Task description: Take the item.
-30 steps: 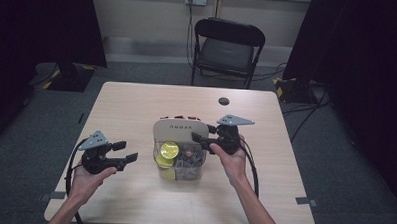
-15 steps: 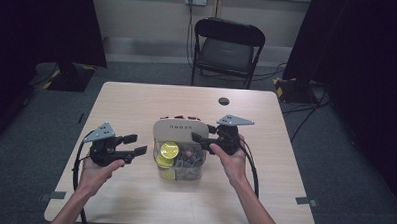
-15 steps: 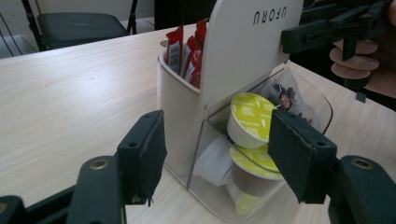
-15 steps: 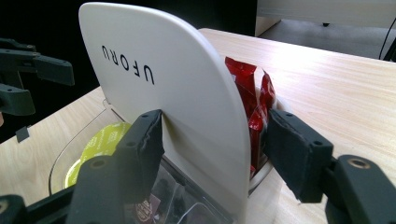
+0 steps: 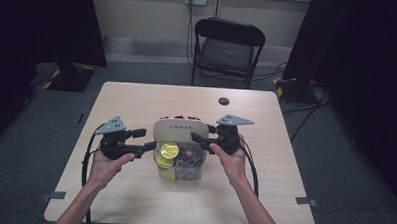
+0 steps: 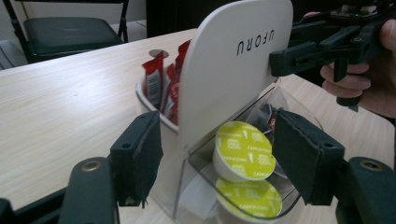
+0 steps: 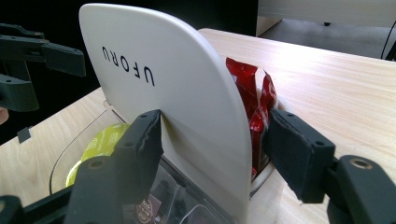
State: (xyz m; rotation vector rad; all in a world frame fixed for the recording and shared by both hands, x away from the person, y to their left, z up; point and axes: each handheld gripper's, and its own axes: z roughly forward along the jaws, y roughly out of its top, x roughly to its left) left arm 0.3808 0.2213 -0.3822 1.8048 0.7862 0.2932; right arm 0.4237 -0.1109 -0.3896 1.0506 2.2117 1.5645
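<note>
Organizer box (image 5: 179,156) sits mid-table, slightly toward the person's edge of the table (image 5: 137,100). The clear front bin is at the 6 o'clock side. The cream lid (image 5: 180,129), marked UFORU, stands raised at the 12 o'clock side.

Left gripper (image 5: 146,140): at 9 o'clock of the box, held in the left hand (image 5: 104,164), jaws pointing toward 3 o'clock at the box's left wall. Its own view (image 6: 215,158) shows the pads straddling the corner where lid meets clear bin, with a gap on both sides, so it's released and grasping nothing. Jaws have just been opening a bit after a partial close, nothing pinched between them.

Right gripper (image 5: 198,138): at 3 o'clock of the box, in the right hand (image 5: 232,160), jaws pointing toward 9 o'clock. In its own view (image 7: 212,149) the left pad (image 7: 144,140) lies against the lid's face (image 7: 187,102). The right pad stands off behind the lid, near the red packets (image 7: 252,107). Not clamped: lid sits between the jaws, contact on one side only.

Contents: two yellow-green capsules (image 6: 243,149) stacked at the 9 o'clock end of the clear bin, darker items beside them, too murky to identify. Red sachets stand upright in the rear compartment behind the lid (image 6: 161,79).

Small dark round disc (image 5: 223,101) lies on the table at 1 o'clock, well apart from the box. Folding chair (image 5: 227,48) stands beyond the far edge at 12 o'clock.
</note>
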